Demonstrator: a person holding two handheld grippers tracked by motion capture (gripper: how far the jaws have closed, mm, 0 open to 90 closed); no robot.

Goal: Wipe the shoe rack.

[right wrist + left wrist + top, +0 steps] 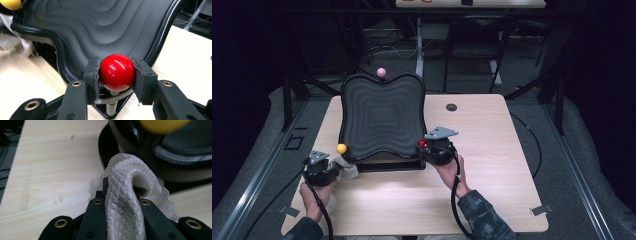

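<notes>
A black rippled tray [382, 117] stands tilted on a base in the middle of the table, with a pink ball [381, 72] at its top edge, a yellow ball [341, 148] at its lower left corner and a red ball [422, 143] at its lower right corner. My right gripper [117, 72] is shut on the red ball [116, 72], which sits on a short post. My left gripper [122, 200] is shut on a white textured cloth [130, 182] at the tray's lower left corner [160, 152], just below the yellow ball [162, 125].
The wooden table [492, 165] has a small round hole [451, 107] at the back right. Cables trail from both grippers toward the front edge. Metal frames and a dark floor surround the table.
</notes>
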